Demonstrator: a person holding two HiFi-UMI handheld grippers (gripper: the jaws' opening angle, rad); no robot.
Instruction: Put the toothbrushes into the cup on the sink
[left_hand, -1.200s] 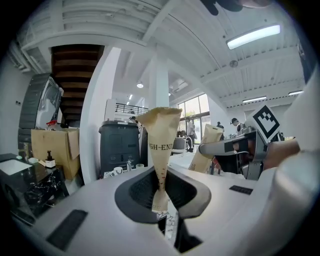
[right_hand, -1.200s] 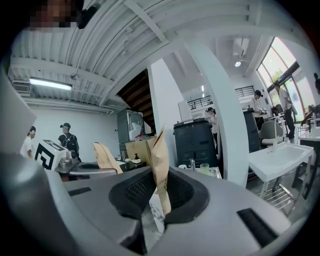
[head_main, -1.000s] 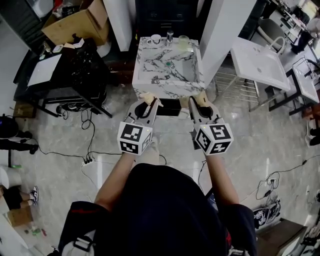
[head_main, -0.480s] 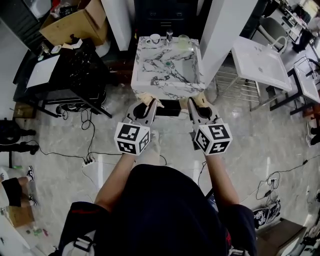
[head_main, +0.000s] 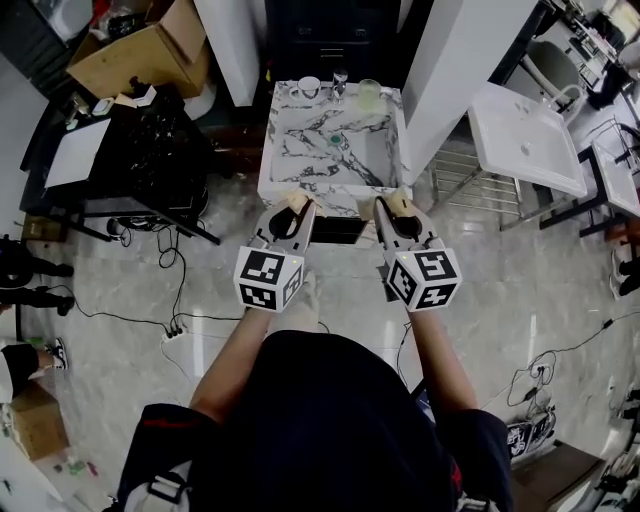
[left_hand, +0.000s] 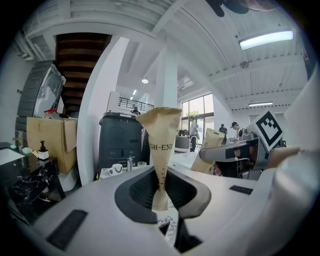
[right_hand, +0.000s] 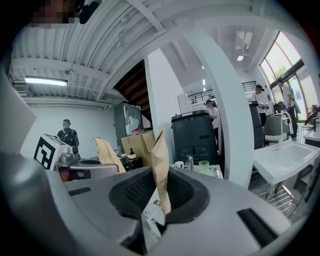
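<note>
Cup (head_main: 369, 89) on sink (head_main: 310, 182) ledge; left claw (left_hand: 160, 125) closed (tape reads "GH-EN").

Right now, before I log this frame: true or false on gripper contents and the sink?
1. The left gripper is shut on a tan paper packet. True.
2. The right gripper is open and empty. False: it is shut on a second tan packet.
3. A white mug and a pale green cup stand on the sink's back rim, with the faucet between them. True.
4. That sink is plain white. False: it is dark-veined marble, and a plain white basin stands to its right.
</note>
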